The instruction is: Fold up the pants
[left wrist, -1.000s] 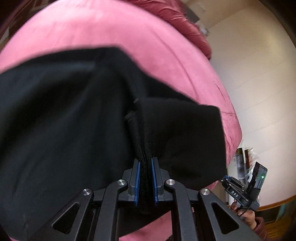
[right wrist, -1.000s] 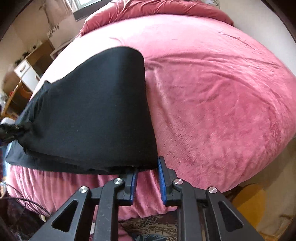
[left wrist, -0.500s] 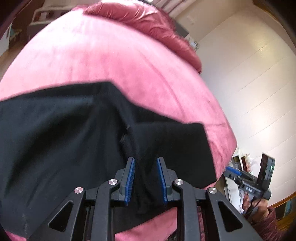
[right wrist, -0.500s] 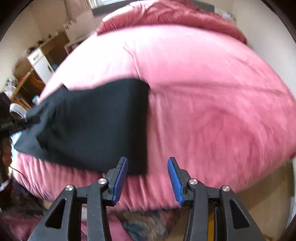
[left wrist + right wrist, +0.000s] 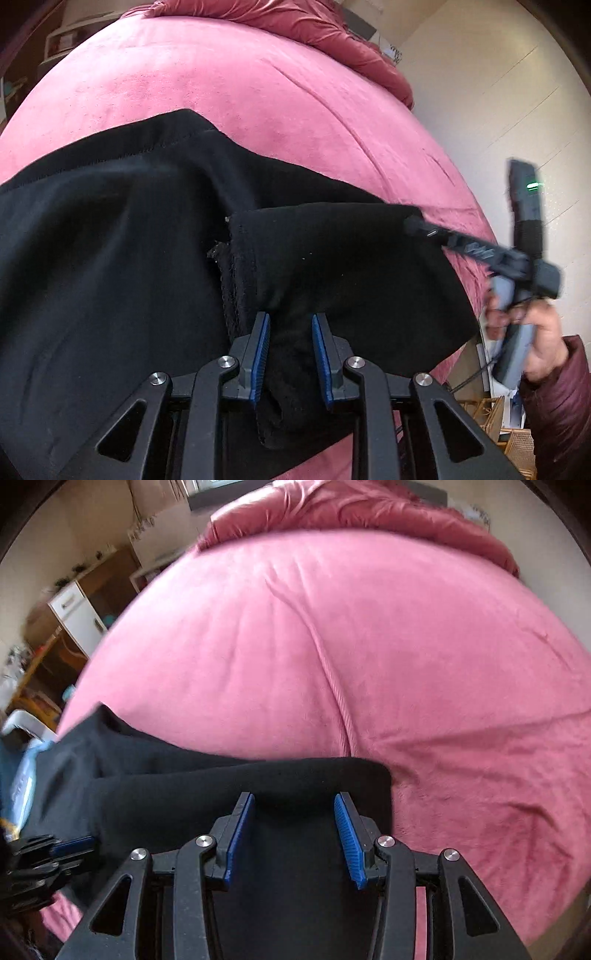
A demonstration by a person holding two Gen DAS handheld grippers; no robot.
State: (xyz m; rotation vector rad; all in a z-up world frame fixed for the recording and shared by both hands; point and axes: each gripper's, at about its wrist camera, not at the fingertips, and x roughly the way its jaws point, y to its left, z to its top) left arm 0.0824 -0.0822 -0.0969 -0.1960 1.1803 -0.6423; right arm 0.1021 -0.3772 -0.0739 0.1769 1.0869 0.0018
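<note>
Lying on the pink bed [image 5: 332,646], the black pants [image 5: 110,277] are mid-fold. Left gripper [image 5: 289,338] and right gripper [image 5: 294,814] have just spread, pinching nothing; next probably calls for regrasping an edge.

The pants [image 5: 110,277] lie on the bed [image 5: 229,96], filling the lower frame in both views. Pillows [image 5: 351,509] sit behind — upper edge; a cabinet [image 5: 74,613] stands upper left in the right wrist view.
</note>
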